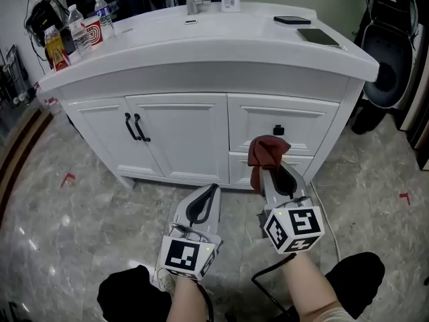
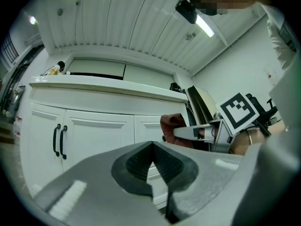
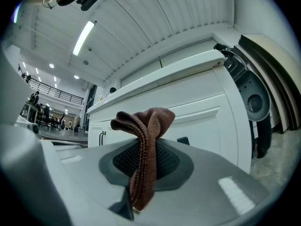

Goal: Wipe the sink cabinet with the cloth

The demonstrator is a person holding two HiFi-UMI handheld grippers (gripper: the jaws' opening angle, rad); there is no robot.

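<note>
While left tongs [image 1: 203, 203] hang closed and empty nearest, right tongs [image 1: 273, 178] pinch the brown cloth [image 1: 268, 153], bunched just short of the drawer front [image 1: 305, 123] of the sink cabinet [image 1: 177, 136]; judged best to press it flat there and stroke evenly.

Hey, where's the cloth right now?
The cloth is pinched between the fingers of the right gripper, right of centre in the head view, held up in front of the cabinet just below the black drawer knob.
</note>
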